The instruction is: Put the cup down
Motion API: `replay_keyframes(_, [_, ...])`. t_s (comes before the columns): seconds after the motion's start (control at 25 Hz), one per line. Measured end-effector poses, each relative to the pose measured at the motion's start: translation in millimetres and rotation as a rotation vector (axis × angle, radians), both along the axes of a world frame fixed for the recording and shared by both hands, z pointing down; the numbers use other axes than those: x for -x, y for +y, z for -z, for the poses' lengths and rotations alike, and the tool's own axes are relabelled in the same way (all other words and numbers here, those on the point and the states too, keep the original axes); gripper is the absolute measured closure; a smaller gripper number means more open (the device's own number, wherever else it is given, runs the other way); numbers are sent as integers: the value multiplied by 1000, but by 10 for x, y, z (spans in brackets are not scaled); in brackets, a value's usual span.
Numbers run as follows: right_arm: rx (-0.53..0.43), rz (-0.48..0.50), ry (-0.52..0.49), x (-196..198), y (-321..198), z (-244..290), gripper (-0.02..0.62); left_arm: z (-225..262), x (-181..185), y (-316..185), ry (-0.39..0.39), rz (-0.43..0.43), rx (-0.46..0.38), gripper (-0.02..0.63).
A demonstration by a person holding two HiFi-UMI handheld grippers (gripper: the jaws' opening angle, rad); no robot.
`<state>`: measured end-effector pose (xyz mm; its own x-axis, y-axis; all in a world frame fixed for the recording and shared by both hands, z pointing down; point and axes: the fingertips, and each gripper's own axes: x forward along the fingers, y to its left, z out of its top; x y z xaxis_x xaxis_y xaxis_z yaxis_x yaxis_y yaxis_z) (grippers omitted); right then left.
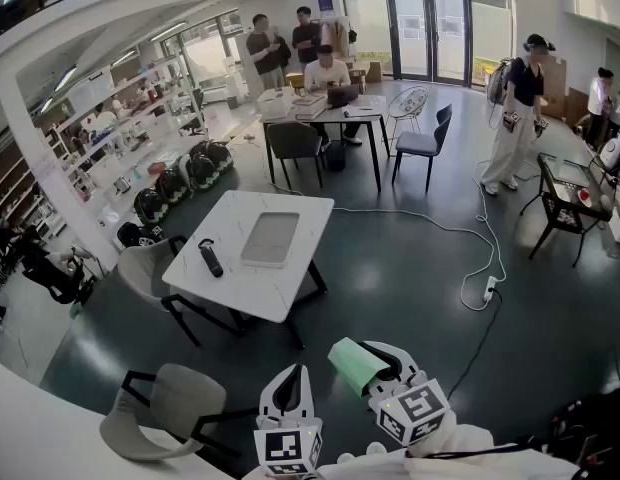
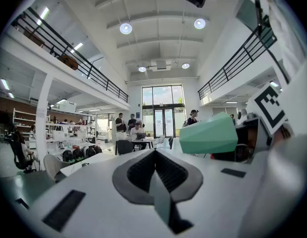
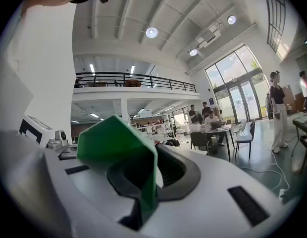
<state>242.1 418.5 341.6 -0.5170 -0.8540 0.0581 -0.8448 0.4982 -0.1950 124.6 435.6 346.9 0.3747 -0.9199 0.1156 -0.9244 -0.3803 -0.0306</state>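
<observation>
Right gripper point(image 3: 147, 185): jaws clamped on one thin wall of the cup point(image 3: 115, 139), edge pinched between the dark ribbed pads.

Cup position relative to that gripper: carried in the air, body up and to the left of the jaws in the right gripper view. In the head view, projecting from the jaw tips toward the left gripper point(image 1: 290, 376), close beside it but apart. Above the dark floor point(image 1: 410, 288), well short of the white table point(image 1: 290, 298), touching no surface.

Cup material and shape: green, matte, thin-walled. Angular and faceted rather than round, with flat panels meeting at sharp creases. Paler mint tone in the left gripper view, deeper green in the right gripper view.

Left gripper: jaws together, nothing between them. Dark ribbed pads set in a smooth white body, with a marker cube at the rear.

Table: square top, white with faint grey veining, on black legs. On it, a flat grey rectangular tray point(image 1: 270, 239) near the middle and a slim black object point(image 1: 209, 258) to the tray's left, apart from it.

Chair point(image 1: 160, 416): grey moulded shell on a black frame, left of the grippers.

Floor: dark, smooth, glossy.
</observation>
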Motion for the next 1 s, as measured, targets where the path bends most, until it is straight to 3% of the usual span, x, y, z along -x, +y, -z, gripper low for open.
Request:
replay_keyframes(0.56, [0,12,-16,121,69,82,574,29,103,57,7,16,16,597])
replay_keyframes(1.0, [22,35,-24,-267,-87,-146,574,-199,-300,-53,-7,34,40,597])
